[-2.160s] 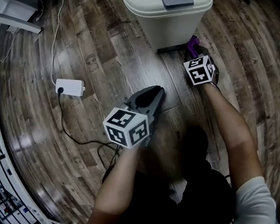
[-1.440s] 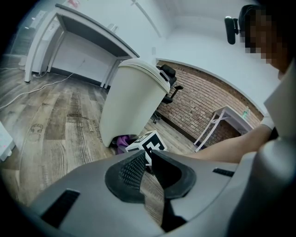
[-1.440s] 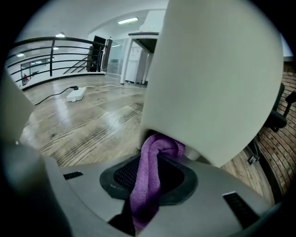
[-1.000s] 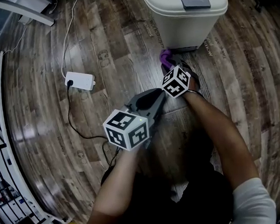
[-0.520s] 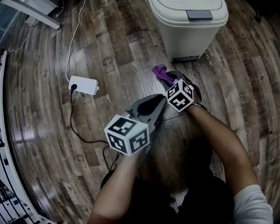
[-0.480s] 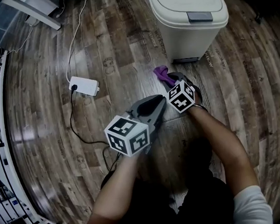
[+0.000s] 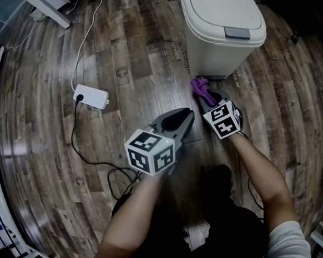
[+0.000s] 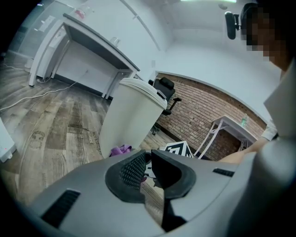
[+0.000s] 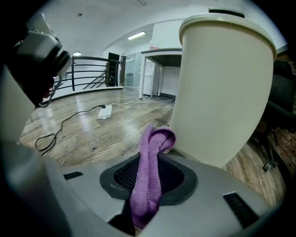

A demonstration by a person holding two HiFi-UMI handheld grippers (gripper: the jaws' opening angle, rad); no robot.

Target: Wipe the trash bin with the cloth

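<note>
By the trash bin, right claw gripping purple cloth, left claw closed

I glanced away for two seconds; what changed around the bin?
The right gripper, shut on the cloth, swept it left along the foot of the bin, drew back a little, then returned to its left front corner. The left gripper stayed idle, shut, empty.

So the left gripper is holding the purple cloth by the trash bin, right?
No, it's the right gripper that holds the purple cloth by the trash bin. The right gripper view shows the cloth pinched between its jaws. The left gripper holds nothing.
</note>
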